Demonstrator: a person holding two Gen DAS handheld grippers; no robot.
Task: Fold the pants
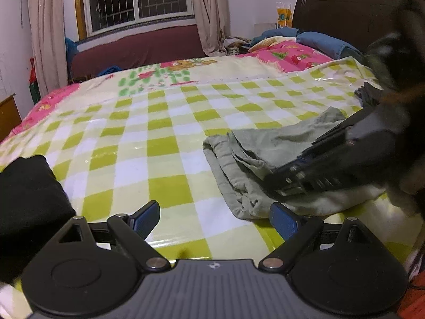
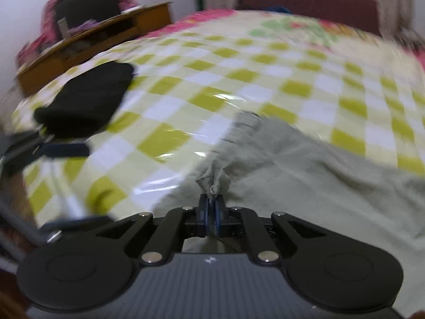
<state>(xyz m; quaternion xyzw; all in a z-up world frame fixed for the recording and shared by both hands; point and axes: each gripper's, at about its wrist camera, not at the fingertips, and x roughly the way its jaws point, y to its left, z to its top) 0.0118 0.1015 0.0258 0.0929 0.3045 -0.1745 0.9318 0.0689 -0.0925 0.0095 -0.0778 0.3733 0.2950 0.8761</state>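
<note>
The pale grey-green pants lie partly folded on the green-and-white checked cover, right of centre in the left wrist view. My left gripper is open and empty, low over the cover just short of the pants' near edge. My right gripper is shut on a pinched fold of the pants; it also shows in the left wrist view, lying across the pants. The right wrist view is blurred.
A folded black garment lies on the cover at the left, also in the right wrist view. Blue pillows and a dark headboard stand at the far right. A wooden desk stands beyond the bed.
</note>
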